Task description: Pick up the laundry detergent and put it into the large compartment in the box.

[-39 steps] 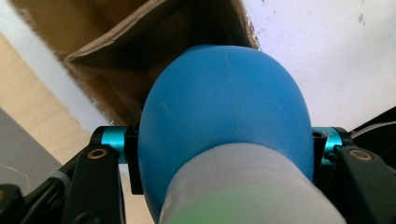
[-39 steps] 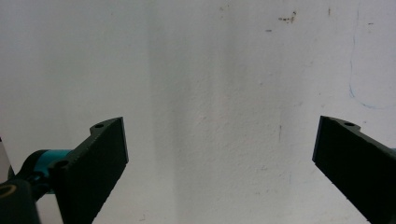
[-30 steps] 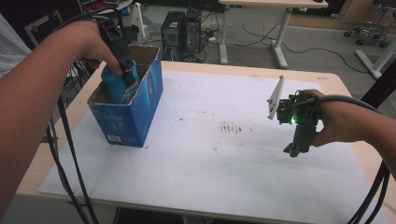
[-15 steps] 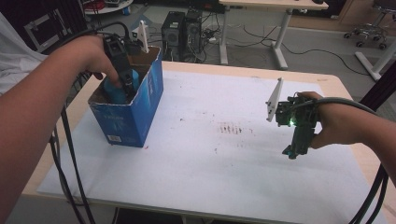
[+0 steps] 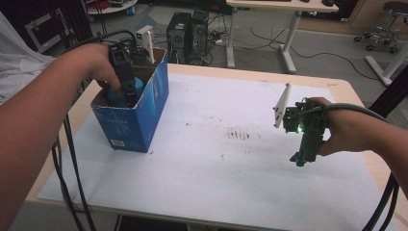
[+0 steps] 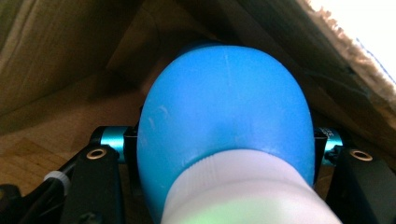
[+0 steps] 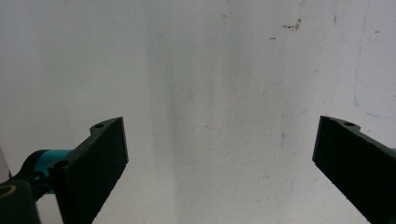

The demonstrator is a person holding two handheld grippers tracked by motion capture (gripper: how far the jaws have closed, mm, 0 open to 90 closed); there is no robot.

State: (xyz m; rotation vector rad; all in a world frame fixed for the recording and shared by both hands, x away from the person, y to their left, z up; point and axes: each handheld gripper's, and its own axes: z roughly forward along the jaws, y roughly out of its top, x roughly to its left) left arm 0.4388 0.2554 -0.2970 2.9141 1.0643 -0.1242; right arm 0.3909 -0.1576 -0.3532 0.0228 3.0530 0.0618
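High view. The left gripper (image 5: 129, 96) reaches down into an open blue box (image 5: 144, 115) standing at the far left of the white sheet (image 5: 216, 173) that covers the table (image 5: 344, 89). A blue bottle (image 5: 117, 94) shows inside the box, against the gripper's lower end. The left hand (image 5: 98, 62) grips the tool from above, and black cables (image 5: 67, 159) hang over the near left edge. At the right, the right gripper (image 5: 299, 159) hangs above the sheet, well apart from the box, tilted with its tip toward the near side; the right hand (image 5: 344, 127) holds it, and a grey plate (image 5: 281, 105) stands up on its left side. A patch of dark stains (image 5: 238, 133) marks the sheet's middle.

Left gripper view. The bottle (image 6: 224, 126), blue with a white band nearest the camera, sits between the two black jaws, which press on its left and right flanks. Brown cardboard walls (image 6: 60, 56) of the box surround it.

Right gripper view. The jaws are spread wide, nothing between them, over bare stained sheet (image 7: 219, 116).
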